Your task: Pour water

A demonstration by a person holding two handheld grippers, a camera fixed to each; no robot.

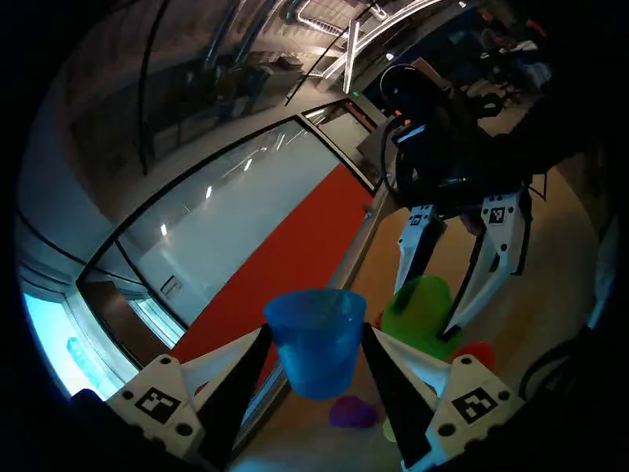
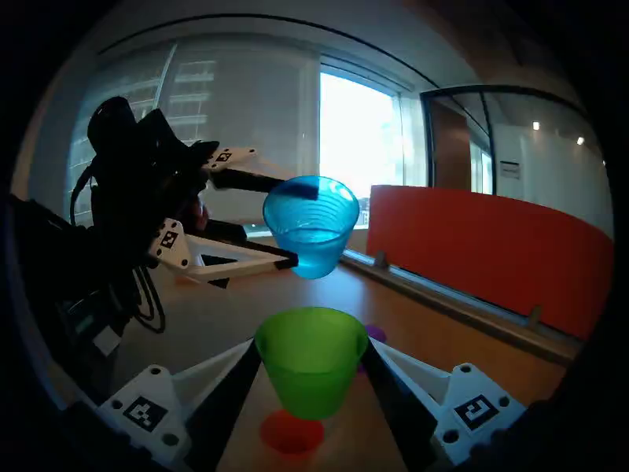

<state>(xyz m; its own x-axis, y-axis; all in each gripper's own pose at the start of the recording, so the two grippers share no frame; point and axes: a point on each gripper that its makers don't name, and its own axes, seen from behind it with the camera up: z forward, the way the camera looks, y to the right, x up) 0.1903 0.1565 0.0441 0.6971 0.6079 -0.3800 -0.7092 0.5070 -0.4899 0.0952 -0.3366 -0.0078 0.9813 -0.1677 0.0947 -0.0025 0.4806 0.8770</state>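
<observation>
Wood desk top (image 2: pixel 448 342) runs across, warm brown, w/ an orange partition (image 2: pixel 487 244) standing along its far edge on small metal feet (image 2: pixel 535 315). Behind it, big window (image 2: pixel 358 134) blazing white w/ daylight, brightest spot in the rm. Pale roller shade (image 2: pixel 236 102) covers the panes next to it, bldg outlines faint through it. Dark-framed glass wall (image 2: pixel 503 157) off to the side, small ceiling spots (image 2: pixel 536 125) glowing there. Over in the left gripper view: partition again, frosted white pane (image 1: pixel 228 212) in a black frame beside it, exposed pipes (image 1: pixel 224 35) overhead, long strip lights (image 1: pixel 351 47) lit on the ceiling.
</observation>
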